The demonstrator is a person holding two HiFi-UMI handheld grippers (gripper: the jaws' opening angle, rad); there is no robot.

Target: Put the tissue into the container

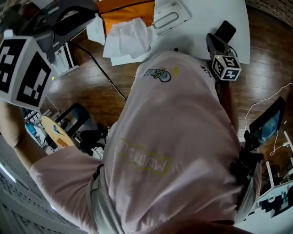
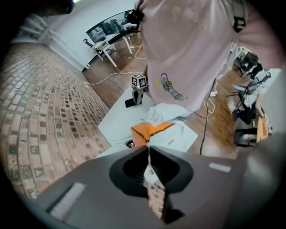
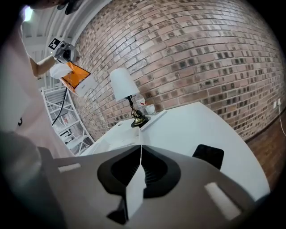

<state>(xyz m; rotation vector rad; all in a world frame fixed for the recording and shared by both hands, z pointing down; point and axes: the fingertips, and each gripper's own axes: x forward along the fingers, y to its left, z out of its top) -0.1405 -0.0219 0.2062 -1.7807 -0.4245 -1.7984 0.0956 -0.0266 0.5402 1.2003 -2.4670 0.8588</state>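
An orange container (image 1: 124, 16) stands on the white table (image 1: 201, 18) with crumpled white tissue (image 1: 130, 35) spilling over its near side. In the left gripper view the orange container (image 2: 149, 131) lies just past the jaws, and the tissue (image 2: 166, 112) is behind it. My left gripper (image 1: 91, 9) is raised at the top left, beside the container, shut with nothing between its jaws (image 2: 149, 150). My right gripper (image 1: 211, 39) hovers over the table's right part, apart from the container, also shut and empty (image 3: 140, 147). A pink shirt hides most of the head view.
A black phone (image 1: 225, 31) lies on the table next to the right gripper. A white table lamp (image 3: 124, 85) stands near the brick wall. Cables cross the wooden floor (image 1: 105, 91). A screen on a stand (image 1: 268, 123) is at the right, and a round stool (image 1: 57, 132) at the left.
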